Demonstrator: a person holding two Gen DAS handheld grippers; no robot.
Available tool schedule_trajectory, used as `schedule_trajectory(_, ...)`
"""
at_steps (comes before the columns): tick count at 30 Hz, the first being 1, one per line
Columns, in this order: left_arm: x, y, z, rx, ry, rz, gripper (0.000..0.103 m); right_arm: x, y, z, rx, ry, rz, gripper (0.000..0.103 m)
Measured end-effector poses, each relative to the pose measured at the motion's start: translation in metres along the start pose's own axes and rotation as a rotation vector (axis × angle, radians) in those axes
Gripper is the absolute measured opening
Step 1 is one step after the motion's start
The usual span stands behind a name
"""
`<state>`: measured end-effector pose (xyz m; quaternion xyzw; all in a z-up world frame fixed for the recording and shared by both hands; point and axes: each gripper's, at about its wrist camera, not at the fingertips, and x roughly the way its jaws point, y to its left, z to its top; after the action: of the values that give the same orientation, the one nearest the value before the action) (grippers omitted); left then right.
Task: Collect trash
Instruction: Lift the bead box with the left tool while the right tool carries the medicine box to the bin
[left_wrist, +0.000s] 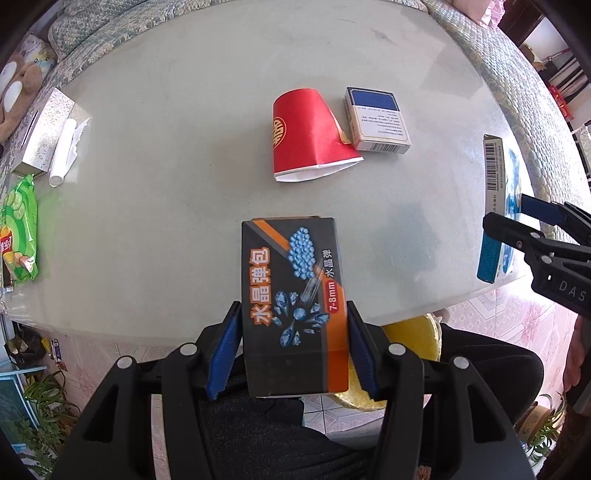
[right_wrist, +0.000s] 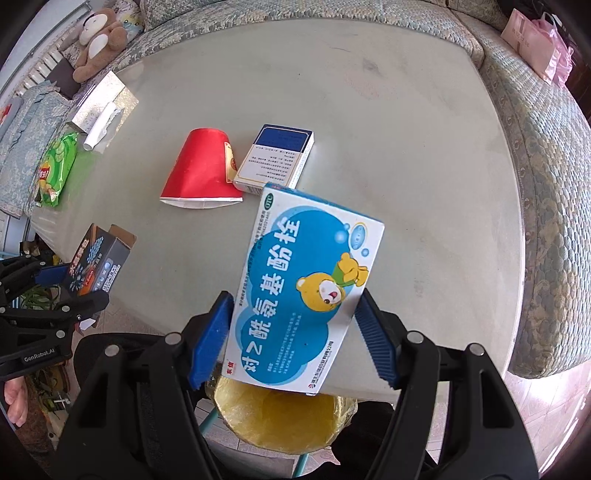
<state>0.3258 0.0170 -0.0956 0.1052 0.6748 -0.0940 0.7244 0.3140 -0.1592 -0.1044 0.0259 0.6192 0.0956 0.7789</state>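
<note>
Yellow bin waits right under your hands, which is likely why your left gripper clamps the dark box and your right gripper pinches the blue box above it, past the table edge.

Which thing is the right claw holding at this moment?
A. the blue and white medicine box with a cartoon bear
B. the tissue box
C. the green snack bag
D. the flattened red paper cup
A: the right claw is shut on the blue and white medicine box, its bear print facing the right wrist camera.
</note>
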Motion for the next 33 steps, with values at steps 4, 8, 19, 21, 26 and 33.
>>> schedule_trajectory(4,-0.023,-0.01,-0.021,0.029,-0.032,-0.011,0.053,-0.025,0.013,-0.024,-0.04,-0.026,0.002,0.067)
schedule_trajectory(8,-0.043,-0.02,-0.048,0.054,-0.057,-0.011,0.053,-0.046,0.019,-0.053,-0.064,-0.054,-0.005,0.067)
schedule_trajectory(19,-0.035,-0.054,-0.117,0.142,-0.07,-0.044,0.053,-0.057,0.038,-0.139,-0.117,-0.058,-0.017,0.067)
schedule_trajectory(21,-0.028,-0.059,-0.126,0.147,-0.069,-0.055,0.053,-0.054,0.039,-0.152,-0.128,-0.06,-0.027,0.067)
schedule_trajectory(26,-0.004,-0.073,-0.147,0.179,-0.062,-0.057,0.053,-0.037,0.037,-0.177,-0.126,-0.036,-0.021,0.067)
schedule_trajectory(33,0.043,-0.095,-0.168,0.234,-0.036,-0.065,0.053,0.001,0.031,-0.207,-0.123,0.009,-0.057,0.067)
